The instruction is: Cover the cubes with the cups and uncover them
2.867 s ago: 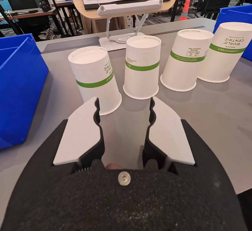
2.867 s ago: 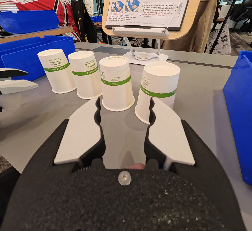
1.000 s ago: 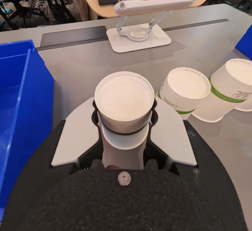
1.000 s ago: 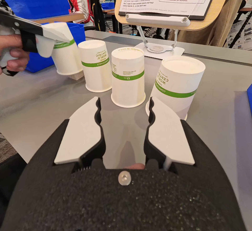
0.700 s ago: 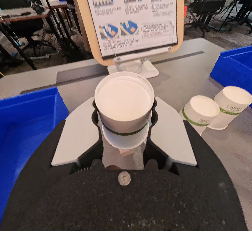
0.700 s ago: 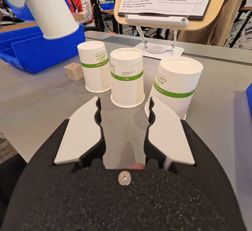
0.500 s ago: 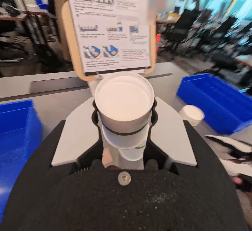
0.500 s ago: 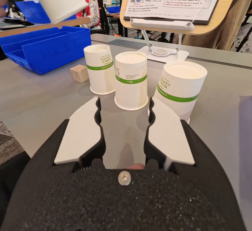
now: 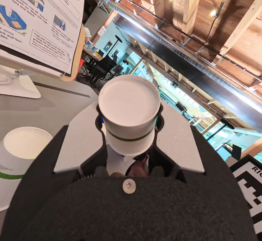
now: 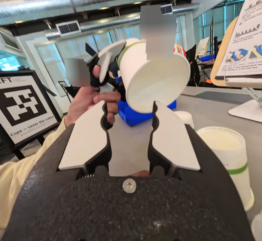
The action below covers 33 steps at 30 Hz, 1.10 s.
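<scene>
A grey bench (image 10: 212,106) stands under timber beams and silver ducts, with a clipboard stand (image 9: 42,21) of instructions at its far edge. The left tool (image 9: 129,122) is clamped on the lifted cup (image 9: 128,114), which is well above the bench and tipped on its side; in the right wrist view its open mouth (image 10: 154,86) faces the right tool (image 10: 129,122), just beyond that tool's tips. The right tool is spread wide and holds nothing. Relative to the lifted cup, another cup (image 10: 226,156) stands upside down on the bench below and to the right, a second one (image 10: 184,117) shows behind it, and a blue bin (image 10: 136,116) lies directly beneath. No cube shows in either view. The step in hand looks like turning the lifted cup mouth up. To do it well, keep the grip light enough not to crease the paper wall, finish the roll clear of the standing cups, and bring the right tool onto the rim only once the cup is steady.
</scene>
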Tool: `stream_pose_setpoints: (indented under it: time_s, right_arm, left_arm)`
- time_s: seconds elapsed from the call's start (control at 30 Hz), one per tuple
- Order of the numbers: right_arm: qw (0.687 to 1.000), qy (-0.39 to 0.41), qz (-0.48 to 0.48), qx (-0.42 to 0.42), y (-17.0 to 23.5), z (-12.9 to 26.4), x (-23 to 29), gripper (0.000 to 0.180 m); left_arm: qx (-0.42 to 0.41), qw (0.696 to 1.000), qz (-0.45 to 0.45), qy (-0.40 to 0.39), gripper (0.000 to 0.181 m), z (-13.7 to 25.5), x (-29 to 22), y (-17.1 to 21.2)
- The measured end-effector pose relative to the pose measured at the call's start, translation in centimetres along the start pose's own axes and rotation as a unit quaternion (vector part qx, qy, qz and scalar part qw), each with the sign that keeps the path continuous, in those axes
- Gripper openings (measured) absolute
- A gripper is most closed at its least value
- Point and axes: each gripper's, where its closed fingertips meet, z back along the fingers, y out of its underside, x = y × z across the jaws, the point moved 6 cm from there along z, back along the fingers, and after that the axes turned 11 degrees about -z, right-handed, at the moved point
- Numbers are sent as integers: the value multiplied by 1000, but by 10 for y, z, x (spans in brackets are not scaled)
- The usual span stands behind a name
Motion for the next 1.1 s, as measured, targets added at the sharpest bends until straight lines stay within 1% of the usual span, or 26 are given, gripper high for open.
stream_pose_setpoints:
  time_s: [0.13,0.2,0.3,0.37,0.47,0.57,0.63,0.8,0.87,0.97,1.03,1.1]
  right_arm:
    - [999,-19,-12,-24,-5,-6,-1,51]
    - [999,-26,-14,-35,-5,-5,-3,39]
    - [998,-36,-16,-42,-4,-3,-6,14]
    - [998,-40,-20,-36,-2,-3,-7,7]
    - [999,-33,-24,-34,-1,-2,-10,6]
    - [999,-23,-20,-21,-1,1,-12,2]
    - [1000,-10,-11,-8,-2,3,-13,2]
    - [999,35,12,22,-10,11,-16,2]
    - [996,59,37,47,-20,18,-16,2]
    - [984,101,90,120,-38,28,-12,2]
    - [962,141,141,187,-50,38,-10,2]
    - [937,174,181,243,-64,50,-8,2]
  left_arm:
    - [2,999,32,8,76,-7,4,12]
    - [13,999,35,8,76,-9,6,18]
    - [25,999,34,3,76,-11,9,22]
    - [30,999,36,6,76,-12,10,23]
    - [38,999,29,4,76,-12,11,25]
    - [68,998,7,7,76,-8,12,24]
    - [84,996,-17,-3,81,0,16,20]
    - [138,987,-81,-27,81,28,29,17]
    - [183,972,-141,-42,80,41,33,25]
    - [248,931,-251,-94,78,60,42,40]
    - [283,901,-302,-128,76,69,45,45]
    - [288,882,-337,-161,74,77,48,44]
